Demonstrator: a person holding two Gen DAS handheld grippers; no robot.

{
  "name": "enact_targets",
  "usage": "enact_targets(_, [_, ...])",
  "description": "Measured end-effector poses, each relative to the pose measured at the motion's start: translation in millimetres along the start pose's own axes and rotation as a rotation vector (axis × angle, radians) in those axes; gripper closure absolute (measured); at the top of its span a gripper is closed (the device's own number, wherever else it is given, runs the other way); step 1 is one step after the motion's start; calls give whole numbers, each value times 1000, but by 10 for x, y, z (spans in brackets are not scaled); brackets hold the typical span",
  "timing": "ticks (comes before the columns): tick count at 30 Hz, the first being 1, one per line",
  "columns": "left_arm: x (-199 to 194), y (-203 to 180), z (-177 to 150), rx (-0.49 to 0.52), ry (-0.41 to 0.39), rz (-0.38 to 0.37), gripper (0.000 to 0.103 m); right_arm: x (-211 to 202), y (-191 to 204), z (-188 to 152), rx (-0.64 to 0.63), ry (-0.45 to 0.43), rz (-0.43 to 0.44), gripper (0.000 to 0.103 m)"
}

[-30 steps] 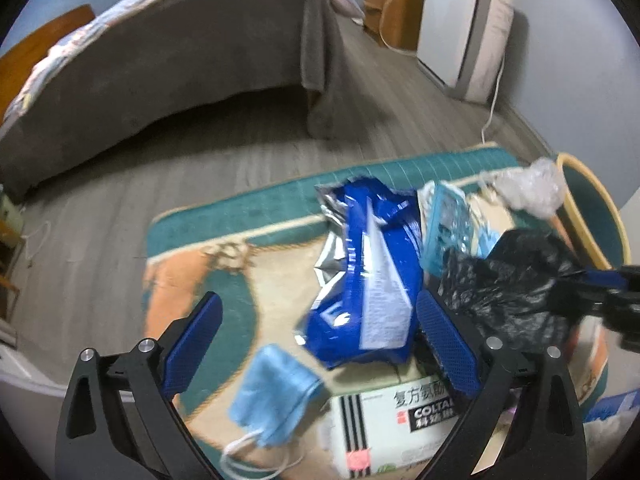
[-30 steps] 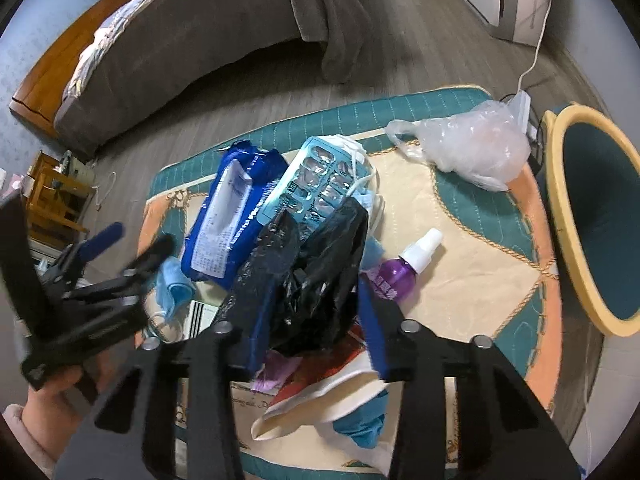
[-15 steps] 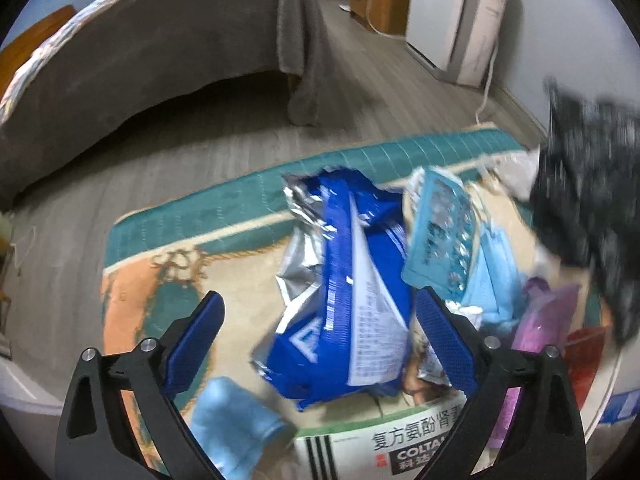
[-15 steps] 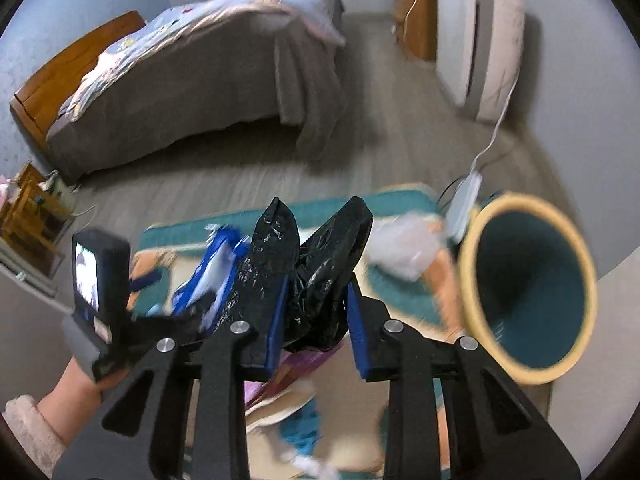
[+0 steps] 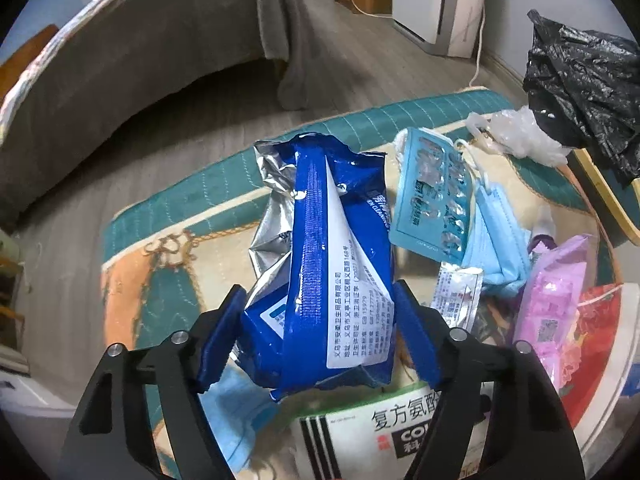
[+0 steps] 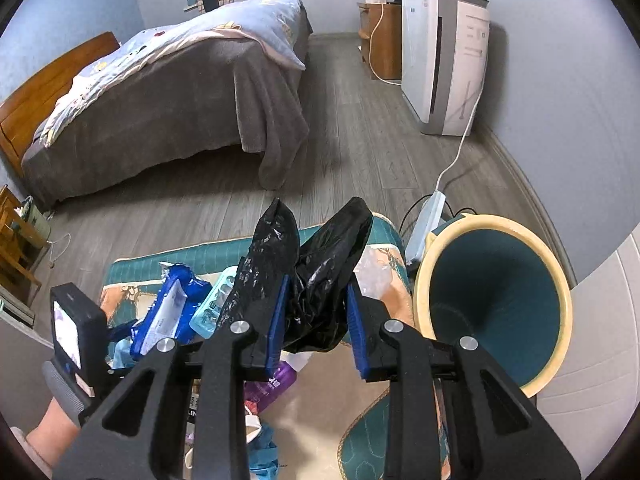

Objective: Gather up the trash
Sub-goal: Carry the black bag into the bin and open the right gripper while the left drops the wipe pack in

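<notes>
The black plastic bag hangs pinched in the right hand-held gripper, bin at three o'clock beside it. The left hand-held gripper is closing around the blue wrapper, which runs lengthwise toward twelve o'clock on the rug.

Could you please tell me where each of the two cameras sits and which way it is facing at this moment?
Left wrist: on the left tool, looking steeply down at rug litter; its closing fingers flank the blue wrapper.
Right wrist: on the right tool, looking less steeply across the floor toward the bed; it is shut on the black bag, and a hand shows.
Shared: blue wrapper, black bag, bin.
</notes>
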State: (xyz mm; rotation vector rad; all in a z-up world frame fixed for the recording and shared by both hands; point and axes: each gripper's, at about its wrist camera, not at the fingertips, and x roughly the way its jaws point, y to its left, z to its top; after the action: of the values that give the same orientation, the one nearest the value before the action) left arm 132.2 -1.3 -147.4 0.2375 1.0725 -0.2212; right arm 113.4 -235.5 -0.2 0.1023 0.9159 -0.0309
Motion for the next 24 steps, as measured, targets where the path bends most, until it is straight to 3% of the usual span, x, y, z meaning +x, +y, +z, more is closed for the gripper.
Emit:
enact_targets(5, [-311,43,56,-35,-66,13,30,-68,-70,37,11,-16,8,76])
enact_targets(8, [-588,-51,126,-6,-131,31,30,-171,-160,84,28,-40,12,76])
enact_targets(15, [-1196,-553,357,29,-261,-39,30,-422,-555,245,89,-103,-10,76])
enact_targets(24, [-1493,-1407,597,111,-324,-169,30,-594,-1282,198,166,-128,-100,76])
